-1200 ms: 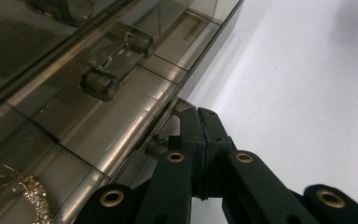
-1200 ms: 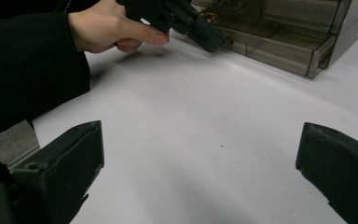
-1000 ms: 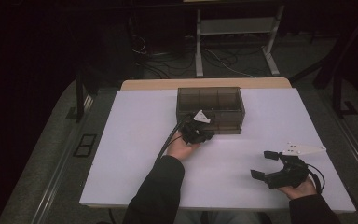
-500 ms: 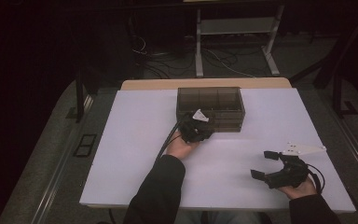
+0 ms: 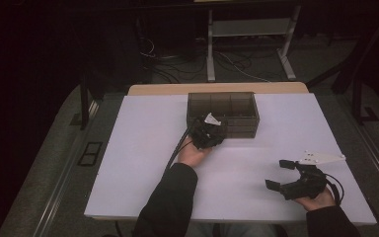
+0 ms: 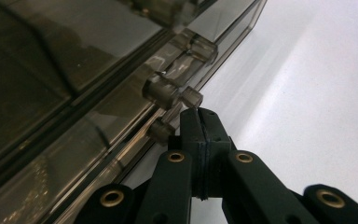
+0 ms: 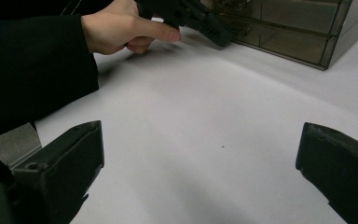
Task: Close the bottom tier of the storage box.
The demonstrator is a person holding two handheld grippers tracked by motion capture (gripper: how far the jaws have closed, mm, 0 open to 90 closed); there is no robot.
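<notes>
From the high view, the smoky drawer box (image 5: 223,113) sits just past the tabletop (image 5: 143,148) centre toward twelve o'clock, the left gripper (image 5: 208,132) nosed against its front, while the right gripper (image 5: 281,174) waits at about four o'clock, jaws spread wide with nothing between them. In the left gripper view the jaws are clenched tight together, tips just under a small clear drawer knob (image 6: 171,90) — rigid, slick, light plastic, I'd judge, so pinch that knob squarely. The right gripper view shows the left hand (image 7: 121,29) at eleven o'clock, box at one o'clock.
</notes>
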